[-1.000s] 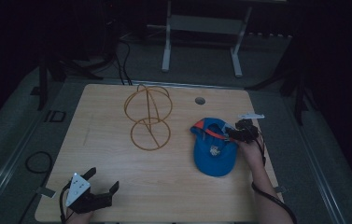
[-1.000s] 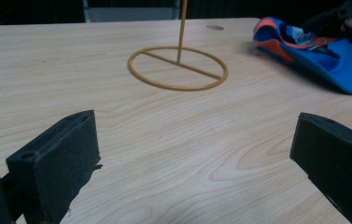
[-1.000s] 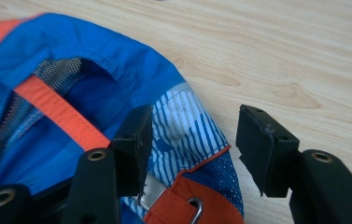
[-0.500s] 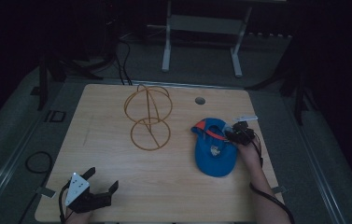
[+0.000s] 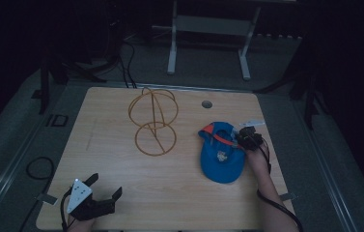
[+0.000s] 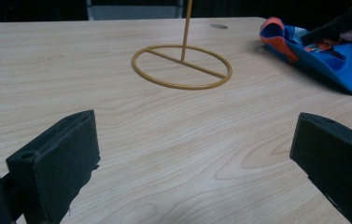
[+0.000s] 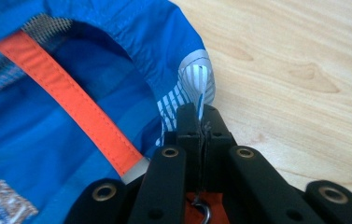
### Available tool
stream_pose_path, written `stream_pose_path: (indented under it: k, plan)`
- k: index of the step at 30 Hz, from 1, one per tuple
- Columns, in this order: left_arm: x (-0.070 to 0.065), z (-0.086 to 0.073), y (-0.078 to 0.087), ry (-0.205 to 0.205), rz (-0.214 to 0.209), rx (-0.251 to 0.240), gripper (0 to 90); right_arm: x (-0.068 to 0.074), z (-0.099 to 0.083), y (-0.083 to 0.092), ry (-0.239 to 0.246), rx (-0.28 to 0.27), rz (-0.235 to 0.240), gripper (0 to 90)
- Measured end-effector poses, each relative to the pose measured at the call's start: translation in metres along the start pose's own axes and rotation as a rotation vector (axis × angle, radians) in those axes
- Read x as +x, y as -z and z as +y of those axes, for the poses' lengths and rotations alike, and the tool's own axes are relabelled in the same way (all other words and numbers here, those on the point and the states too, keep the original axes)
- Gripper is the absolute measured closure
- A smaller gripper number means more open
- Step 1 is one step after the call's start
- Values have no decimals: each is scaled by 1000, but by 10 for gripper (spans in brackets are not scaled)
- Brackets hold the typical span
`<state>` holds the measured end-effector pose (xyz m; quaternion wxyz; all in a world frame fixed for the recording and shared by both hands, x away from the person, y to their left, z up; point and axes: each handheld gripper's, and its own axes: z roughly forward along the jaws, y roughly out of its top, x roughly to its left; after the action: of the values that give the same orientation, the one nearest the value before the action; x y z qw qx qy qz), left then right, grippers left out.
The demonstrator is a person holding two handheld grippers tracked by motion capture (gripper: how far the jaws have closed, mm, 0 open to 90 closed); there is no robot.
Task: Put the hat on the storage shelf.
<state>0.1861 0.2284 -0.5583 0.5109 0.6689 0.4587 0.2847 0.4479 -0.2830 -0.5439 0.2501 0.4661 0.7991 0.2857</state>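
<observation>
Right gripper view alone reveals fingers (image 7: pixel 201 122) pinching the cap's (image 7: pixel 71 84) striped edge.

Bare table (image 5: pixel 107 159) fills the frame's lower centre; the wire stand (image 5: pixel 154 121) upper centre and blue cap (image 5: pixel 220 154) at right block passage.

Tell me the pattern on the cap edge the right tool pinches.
Blue-and-white stripes, clearest in the right gripper view.

The room lay dim around a light wooden table (image 5: pixel 121 159). Beyond its far edge stood a pale metal stand (image 5: pixel 208 29) on grey floor (image 5: pixel 276 63), with dark cables (image 5: pixel 126 63) trailing nearby.
</observation>
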Motion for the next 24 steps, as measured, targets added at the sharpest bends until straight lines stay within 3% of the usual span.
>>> stream_pose_path:
  k: [9,24]
  plan:
    - [-1,1,0,2,7,2,17,4,16,40,-19,-108,34,887]
    - [-1,2,0,-7,21,2,17,19,52,100,31,-240,73,887]
